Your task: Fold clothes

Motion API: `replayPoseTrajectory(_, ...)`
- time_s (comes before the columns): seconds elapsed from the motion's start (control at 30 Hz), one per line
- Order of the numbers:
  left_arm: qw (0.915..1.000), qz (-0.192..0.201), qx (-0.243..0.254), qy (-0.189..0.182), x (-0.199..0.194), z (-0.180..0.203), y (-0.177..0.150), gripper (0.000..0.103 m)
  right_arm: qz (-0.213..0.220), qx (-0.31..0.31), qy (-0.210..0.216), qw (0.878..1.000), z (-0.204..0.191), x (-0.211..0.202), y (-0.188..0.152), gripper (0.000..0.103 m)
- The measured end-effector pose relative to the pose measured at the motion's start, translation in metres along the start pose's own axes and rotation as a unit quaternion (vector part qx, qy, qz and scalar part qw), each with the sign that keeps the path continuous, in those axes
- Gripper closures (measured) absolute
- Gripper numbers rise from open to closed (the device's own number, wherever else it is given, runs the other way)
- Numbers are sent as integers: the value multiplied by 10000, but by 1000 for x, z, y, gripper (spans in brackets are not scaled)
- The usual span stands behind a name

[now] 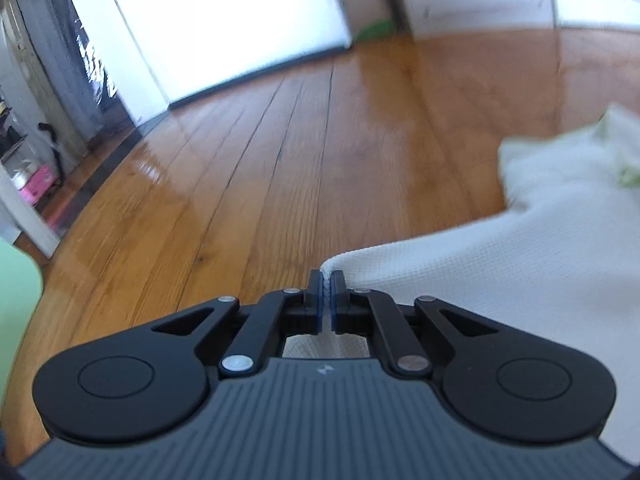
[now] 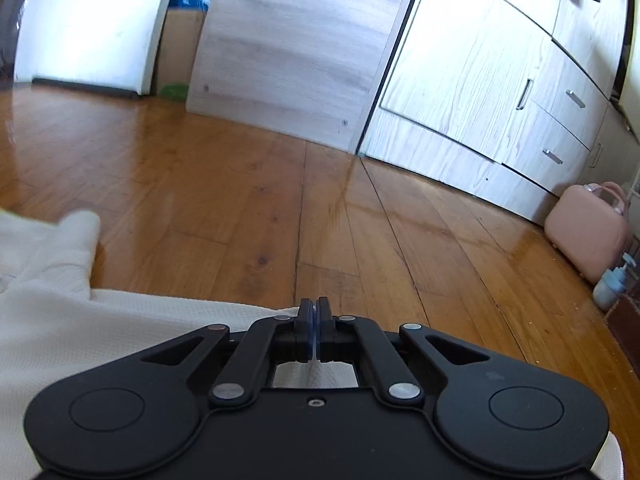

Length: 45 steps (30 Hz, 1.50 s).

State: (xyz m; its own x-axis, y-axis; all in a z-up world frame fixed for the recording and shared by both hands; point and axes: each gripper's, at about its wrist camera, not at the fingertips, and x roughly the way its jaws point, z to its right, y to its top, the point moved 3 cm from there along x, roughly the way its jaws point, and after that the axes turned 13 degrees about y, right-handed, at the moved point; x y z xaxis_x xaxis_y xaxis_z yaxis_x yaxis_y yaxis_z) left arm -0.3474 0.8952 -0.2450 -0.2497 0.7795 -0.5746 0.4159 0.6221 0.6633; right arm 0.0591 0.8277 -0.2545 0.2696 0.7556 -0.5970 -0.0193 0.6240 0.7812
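Left gripper (image 1: pixel 328 294): jaws drawn almost together, with a pinch of white cloth visibly bunched between the pads. It holds an edge corner of the white garment (image 1: pixel 500 280), which spreads away to its right and beneath it across the wooden floor (image 1: pixel 260 168).

Right gripper (image 2: pixel 316 330): jaws fully closed. White cloth shows in the window behind the pads and a thin pale line sits between them, so a grip on the same garment's (image 2: pixel 80 320) edge is judged likely, though the pads hide the contact itself. The cloth lies to this gripper's left and under it.

Step in hand, as judged: both corners of one edge are taken, ready to be carried over for a fold. To do it well, raise both hands evenly, keep the edge taut between them, and lay it square on the far edge; the right-hand grip should be confirmed by the cloth following.

Garment: white with a fine waffle-like weave, soft and limp. A sleeve-like lobe (image 2: pixel 76 236) projects ahead, lying flat. A faint green-yellow patch (image 1: pixel 628 176) shows on the far part; its nature cannot be told.
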Motion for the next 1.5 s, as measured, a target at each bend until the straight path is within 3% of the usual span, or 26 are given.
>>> replayPoseTrajectory(0.07,9991,-405,-149,43,4,-1,0,91,-306,11,-300,9991,3,12,-2,101)
replayPoseTrajectory(0.1,9980,-498,-355,-162,1,-4,0,83,-425,208,-309,9984,7,12,-3,90)
replayPoseTrajectory(0.13,9946,-491,-717,-565,-11,-10,-2,75,-451,576,-87,9973,14,2,-6,77)
replayPoseTrajectory(0.17,9876,-468,-1121,-992,-26,-18,-6,57,-359,1018,386,9934,17,-15,-9,70)
replayPoseTrajectory(0.2,9794,-324,-1471,-1348,-46,-24,-12,49,-169,1455,968,9845,18,-36,-12,55)
replayPoseTrajectory(0.23,9755,-142,-1587,-1519,-68,-26,-20,49,20,1810,1493,9721,17,-59,-17,43)
replayPoseTrajectory(0.33,9801,89,-1221,-1565,-129,-17,-44,49,35,2018,2505,9468,0,-114,-35,41)
replayPoseTrajectory(0.43,9838,13,-878,-1564,-172,-6,-65,49,-230,1646,2960,9406,-32,-151,-50,41)
replayPoseTrajectory(0.57,9801,-41,-807,-1813,-208,0,-85,49,-655,921,3349,9355,-72,-183,-67,41)
replayPoseTrajectory(0.7,9770,-394,-995,-1847,-233,-2,-107,48,-869,247,3278,9404,-95,-209,-71,41)
replayPoseTrajectory(0.8,9736,-516,-1207,-1867,-256,-4,-126,49,-836,495,3107,9455,-89,-236,-72,41)
replayPoseTrajectory(0.9,9668,-638,-1231,-2148,-278,5,-144,49,-638,1027,2135,9694,-76,-272,-88,41)
replayPoseTrajectory(0.97,9641,-692,-1037,-2346,-293,15,-156,49,-352,1183,1690,9779,-67,-307,-107,41)
replayPoseTrajectory(1.1,9680,-611,-526,-2376,-324,33,-170,49,-471,611,2009,9766,-53,-365,-159,40)
replayPoseTrajectory(1.2,9636,-438,-267,-2624,-353,41,-175,49,-607,-197,1567,9856,-40,-407,-199,39)
replayPoseTrajectory(1.27,9623,-361,24,-2695,-374,48,-181,49,-744,-612,1482,9842,-35,-436,-227,38)
replayPoseTrajectory(1.37,9570,-353,417,-2848,-404,57,-195,49,-956,-440,1697,9799,-28,-464,-268,35)
replayPoseTrajectory(1.5,9511,-292,863,-2950,-442,62,-217,49,-1246,251,2147,9684,-29,-468,-311,35)
